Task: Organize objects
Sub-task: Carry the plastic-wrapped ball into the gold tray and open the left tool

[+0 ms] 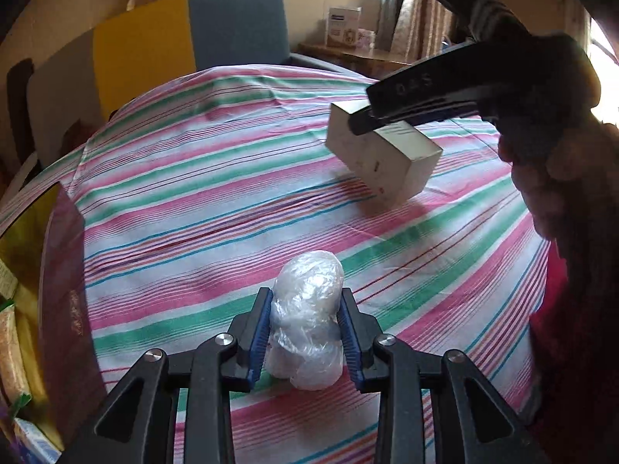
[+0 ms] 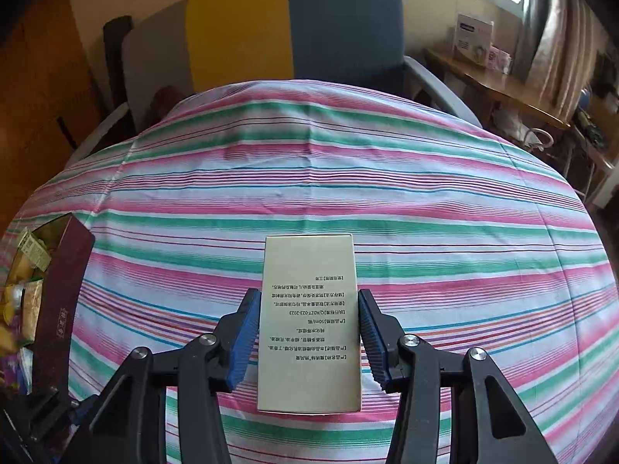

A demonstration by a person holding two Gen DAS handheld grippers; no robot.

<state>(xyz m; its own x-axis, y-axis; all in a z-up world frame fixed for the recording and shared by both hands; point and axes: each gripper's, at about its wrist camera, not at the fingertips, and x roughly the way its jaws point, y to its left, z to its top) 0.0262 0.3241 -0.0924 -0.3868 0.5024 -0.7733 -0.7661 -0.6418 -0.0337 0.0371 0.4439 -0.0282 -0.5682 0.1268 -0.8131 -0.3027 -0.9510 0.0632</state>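
A striped cloth (image 1: 216,193) covers the table, with chairs and a bright window behind. Nearest, the left gripper (image 1: 305,332) is clamped on a bundle (image 1: 309,321) of crinkled clear plastic, its blue pads pressed into both sides, low over the cloth. The wrap is soft and slick, so I judge it may squash or slide out if swung quickly. At the left edge stands a maroon box (image 1: 65,294) holding packets, probably the goal; its raised wall could catch the bundle on the way in. Farther right, the right gripper (image 1: 361,123) grips a carton (image 1: 383,162), tilted above the table; in its own view the pads meet the long sides of the printed carton (image 2: 309,324). That smooth card could pivot or slip between the pads. The maroon box is cut off by the frame, the bundle's contents cannot be made out, and the hand (image 1: 549,162) is dark against the window.
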